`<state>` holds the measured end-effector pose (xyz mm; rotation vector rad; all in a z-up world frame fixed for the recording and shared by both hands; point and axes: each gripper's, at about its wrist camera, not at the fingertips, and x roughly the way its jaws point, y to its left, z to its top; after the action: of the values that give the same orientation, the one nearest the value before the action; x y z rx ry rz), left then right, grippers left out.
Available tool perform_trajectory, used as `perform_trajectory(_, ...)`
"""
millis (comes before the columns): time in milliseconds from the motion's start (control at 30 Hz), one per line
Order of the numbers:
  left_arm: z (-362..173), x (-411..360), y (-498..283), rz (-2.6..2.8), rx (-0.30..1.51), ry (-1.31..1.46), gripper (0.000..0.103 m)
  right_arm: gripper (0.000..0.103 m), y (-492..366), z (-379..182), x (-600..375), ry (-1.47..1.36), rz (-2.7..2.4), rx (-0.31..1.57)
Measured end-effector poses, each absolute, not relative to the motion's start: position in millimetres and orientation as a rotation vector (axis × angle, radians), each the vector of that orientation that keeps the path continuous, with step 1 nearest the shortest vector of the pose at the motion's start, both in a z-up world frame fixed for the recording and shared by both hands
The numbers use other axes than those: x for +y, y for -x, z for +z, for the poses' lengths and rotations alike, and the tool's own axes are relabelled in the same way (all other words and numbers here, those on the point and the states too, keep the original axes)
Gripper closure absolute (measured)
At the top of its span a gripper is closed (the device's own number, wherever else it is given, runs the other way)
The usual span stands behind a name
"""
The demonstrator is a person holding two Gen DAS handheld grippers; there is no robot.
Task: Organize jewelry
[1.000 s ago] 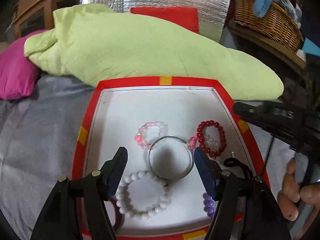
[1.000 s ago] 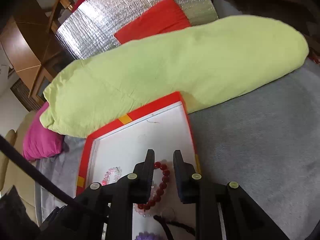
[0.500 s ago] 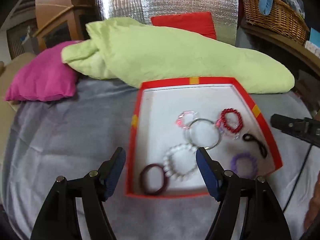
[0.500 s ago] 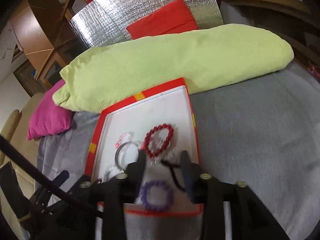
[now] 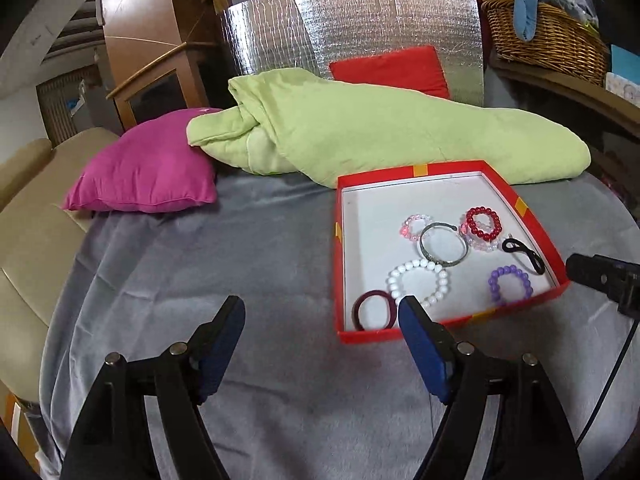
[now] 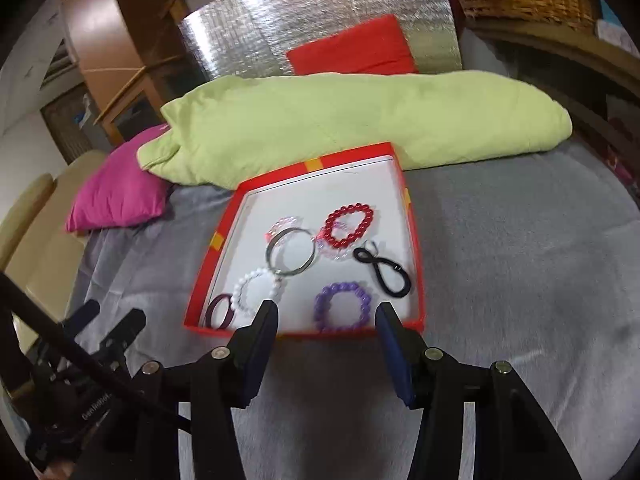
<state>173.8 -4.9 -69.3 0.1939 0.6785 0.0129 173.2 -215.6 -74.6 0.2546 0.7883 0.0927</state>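
A red box [image 5: 528,220] [image 6: 416,240] with a white floor lies on the grey cloth. In it lie a red bead bracelet [image 5: 484,224] [image 6: 348,226], a silver bangle [image 5: 443,244] [image 6: 291,257], a white bead bracelet [image 5: 418,284] [image 6: 258,292], a purple bead bracelet [image 5: 510,284] [image 6: 342,306], a maroon band [image 5: 374,310], a black hair tie [image 5: 522,254] [image 6: 382,268] and pink bracelets. My left gripper [image 5: 322,320] is open and empty over the cloth, left of the box. My right gripper [image 6: 326,324] is open and empty at the box's near edge.
A light green quilt [image 5: 380,136] [image 6: 360,120] lies behind the box, with a magenta pillow [image 5: 148,168] to its left and a red cushion [image 5: 390,68] against a silver foil panel. A wicker basket [image 5: 548,44] stands at the back right.
Both grippers have pulled back and away from the box. The right gripper has opened from nearly shut. The left gripper has shifted left, off the box.
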Motion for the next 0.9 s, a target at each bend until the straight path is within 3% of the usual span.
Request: perform_trajectory(900,-65.9,13.6,-127.1,0.05,0.684,-0.155,0.022,0.048,-107.8,-69.6,-192.2,-0.167,0.042,0.703)
